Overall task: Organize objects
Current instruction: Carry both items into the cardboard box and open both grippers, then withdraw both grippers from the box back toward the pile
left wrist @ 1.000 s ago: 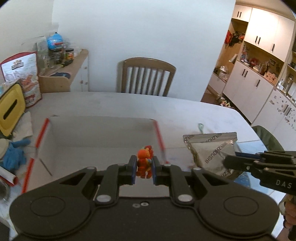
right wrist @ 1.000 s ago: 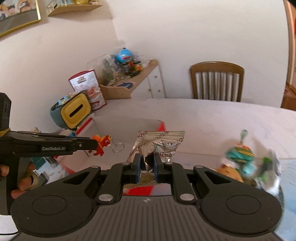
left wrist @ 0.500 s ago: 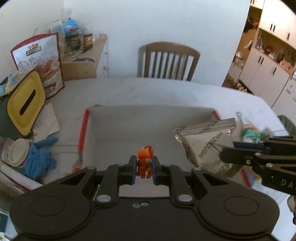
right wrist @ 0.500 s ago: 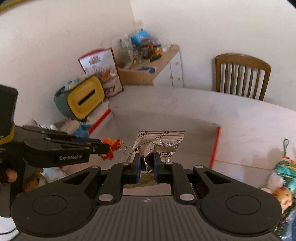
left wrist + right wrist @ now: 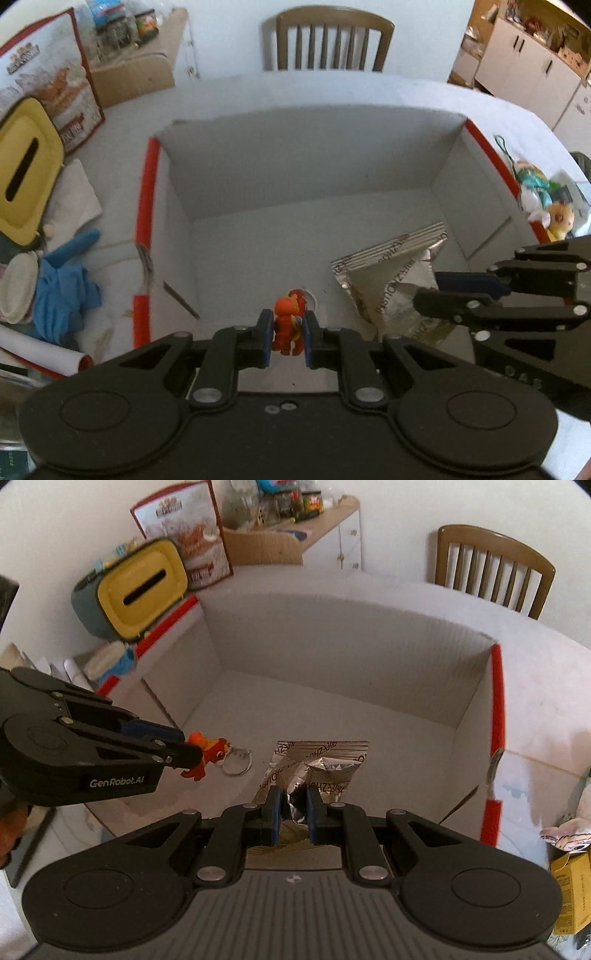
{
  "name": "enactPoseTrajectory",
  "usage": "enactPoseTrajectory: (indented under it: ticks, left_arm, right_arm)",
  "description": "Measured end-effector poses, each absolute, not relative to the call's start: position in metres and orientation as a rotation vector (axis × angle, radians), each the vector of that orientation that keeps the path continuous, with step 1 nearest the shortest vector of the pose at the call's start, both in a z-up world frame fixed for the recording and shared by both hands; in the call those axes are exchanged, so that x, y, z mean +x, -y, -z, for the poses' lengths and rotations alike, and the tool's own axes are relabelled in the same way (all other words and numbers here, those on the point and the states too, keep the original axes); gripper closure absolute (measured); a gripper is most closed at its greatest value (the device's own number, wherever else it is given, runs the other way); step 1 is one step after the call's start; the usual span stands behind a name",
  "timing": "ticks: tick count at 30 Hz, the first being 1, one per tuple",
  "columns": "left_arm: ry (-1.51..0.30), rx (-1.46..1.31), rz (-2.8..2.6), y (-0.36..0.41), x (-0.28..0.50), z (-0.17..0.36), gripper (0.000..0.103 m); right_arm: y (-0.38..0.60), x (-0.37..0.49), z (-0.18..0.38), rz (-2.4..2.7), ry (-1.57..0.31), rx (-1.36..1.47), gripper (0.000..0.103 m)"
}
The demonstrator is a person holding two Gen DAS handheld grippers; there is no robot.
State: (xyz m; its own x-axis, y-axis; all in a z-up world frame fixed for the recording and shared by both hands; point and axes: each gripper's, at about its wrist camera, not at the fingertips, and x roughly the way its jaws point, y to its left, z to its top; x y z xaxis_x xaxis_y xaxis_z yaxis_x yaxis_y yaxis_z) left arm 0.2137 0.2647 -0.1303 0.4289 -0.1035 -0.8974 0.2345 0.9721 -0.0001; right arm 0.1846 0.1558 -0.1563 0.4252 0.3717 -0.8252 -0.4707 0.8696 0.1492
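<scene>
My left gripper (image 5: 289,334) is shut on a small orange toy keychain (image 5: 286,321), held above the near part of a white cardboard box with red edges (image 5: 144,192). From the right wrist view the keychain (image 5: 205,755) dangles a metal ring (image 5: 236,764) from the left gripper (image 5: 184,751). My right gripper (image 5: 293,812) is shut on a silver foil snack bag (image 5: 314,768), held over the box (image 5: 495,701) floor. In the left wrist view the bag (image 5: 391,280) hangs from the right gripper (image 5: 428,290) at the box's right side.
A yellow-lidded tissue box (image 5: 26,173), a blue glove (image 5: 62,291) and a red snack pouch (image 5: 48,85) lie left of the box. Small toys (image 5: 543,199) sit to its right. A wooden chair (image 5: 327,40) stands beyond the table. A yellow carton (image 5: 570,893) lies at my right.
Both grippers have moved forward and down over the box, carrying the keychain and the foil bag, so the box interior now fills both views.
</scene>
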Motion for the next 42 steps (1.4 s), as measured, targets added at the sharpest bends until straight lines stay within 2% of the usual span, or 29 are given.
enactPoseTrajectory:
  ticks: [11, 18, 28, 42]
  left_arm:
    - [-1.18, 0.174, 0.219, -0.26, 0.214, 0.146, 0.086]
    - [-1.185, 0.161, 0.211, -0.263, 0.212, 0.147, 0.076]
    - [-1.135, 0.121, 0.219, -0.262, 0.196, 0.128, 0.052]
    - [-0.964, 0.077, 0.249, -0.235, 0.164, 0.076, 0.043]
  right_arm:
    - [-0.161, 0.183, 0.164, -0.502, -1.024, -0.123, 0.089]
    - [-0.159, 0.182, 0.157, -0.493, -1.021, -0.115, 0.089]
    - [-0.14, 0.172, 0.129, -0.53, -0.963, -0.05, 0.089]
    - [-0.096, 0.14, 0.084, -0.533, -0.856, 0.035, 0.088]
